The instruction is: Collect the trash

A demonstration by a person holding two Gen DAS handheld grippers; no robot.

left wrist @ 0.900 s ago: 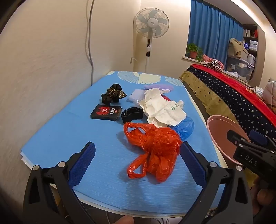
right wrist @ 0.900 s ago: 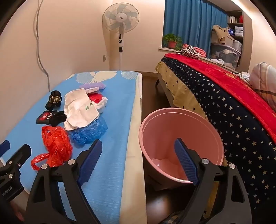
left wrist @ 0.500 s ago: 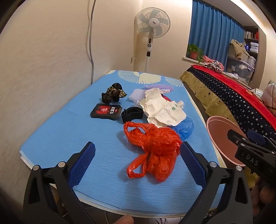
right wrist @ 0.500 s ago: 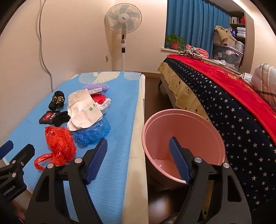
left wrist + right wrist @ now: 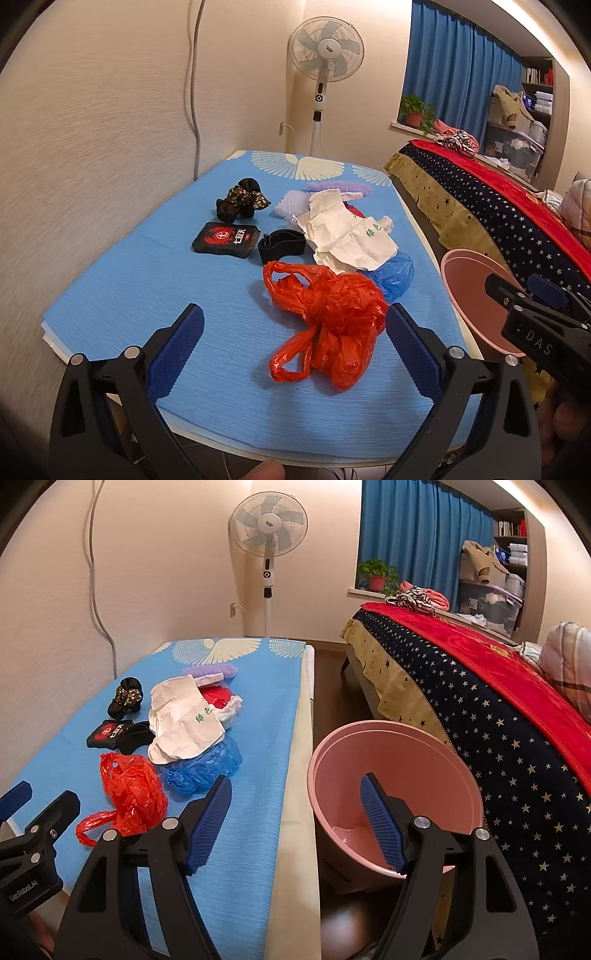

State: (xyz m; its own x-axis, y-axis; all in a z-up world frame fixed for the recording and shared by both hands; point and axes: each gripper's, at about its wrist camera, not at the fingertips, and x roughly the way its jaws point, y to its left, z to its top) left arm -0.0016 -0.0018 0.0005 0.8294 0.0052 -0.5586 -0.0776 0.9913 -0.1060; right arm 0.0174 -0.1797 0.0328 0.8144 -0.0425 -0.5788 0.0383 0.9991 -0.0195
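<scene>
A crumpled red plastic bag (image 5: 328,325) lies on the blue mat (image 5: 147,280), just ahead of my open, empty left gripper (image 5: 295,354). Behind it are a blue plastic bag (image 5: 393,275), crumpled white paper (image 5: 347,236), a black packet with a red crab (image 5: 226,239), a black band (image 5: 282,245) and a black-and-gold wrapper (image 5: 242,199). The red bag (image 5: 133,794) also shows in the right wrist view. My right gripper (image 5: 295,823) is open and empty, over the gap between the mat and a pink bin (image 5: 399,753) standing on the floor.
A wall runs along the mat's left side (image 5: 92,147). A bed with a star-patterned cover (image 5: 498,716) stands right of the bin. A standing fan (image 5: 267,528) is at the far end. The left gripper's body (image 5: 26,849) shows at lower left in the right wrist view.
My right gripper has narrowed its opening somewhat and shifted a little. The left gripper and the trash on the mat have not visibly moved.
</scene>
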